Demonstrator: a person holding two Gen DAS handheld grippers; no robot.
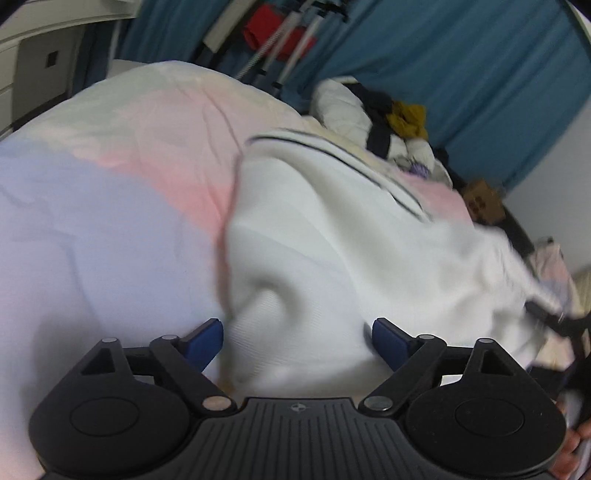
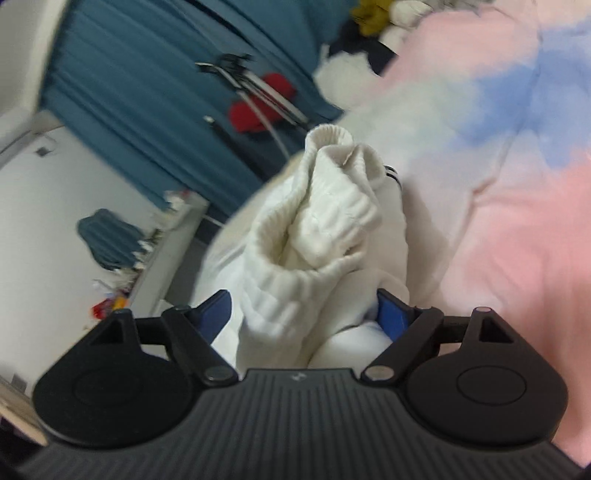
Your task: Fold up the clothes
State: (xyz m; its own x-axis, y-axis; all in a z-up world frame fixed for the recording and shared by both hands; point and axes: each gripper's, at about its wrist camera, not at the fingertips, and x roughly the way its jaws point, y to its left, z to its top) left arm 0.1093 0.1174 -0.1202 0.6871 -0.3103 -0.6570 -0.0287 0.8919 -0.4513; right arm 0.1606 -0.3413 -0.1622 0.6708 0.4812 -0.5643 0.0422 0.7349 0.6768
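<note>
A white knit garment [image 1: 332,240] with thin dark stripes lies spread over a pastel pink and blue bedcover [image 1: 110,221]. Its near part rises in a tented fold into my left gripper [image 1: 297,343], filling the wide gap between the blue pads [image 1: 205,343]. In the right wrist view, a thick bunch of the same garment's [image 2: 325,221] ribbed edge stands up out of my right gripper [image 2: 304,314], packed between its blue pads [image 2: 391,317] and lifted off the bedcover [image 2: 517,221]. Both views are motion-blurred.
A heap of white, dark and mustard clothes [image 1: 369,110] sits at the far end of the bed. Behind it hang blue curtains [image 1: 461,74], with a metal rack and something red [image 1: 273,33]. A cardboard box [image 1: 484,199] is at the bed's right. A hand [image 1: 572,446] shows at lower right.
</note>
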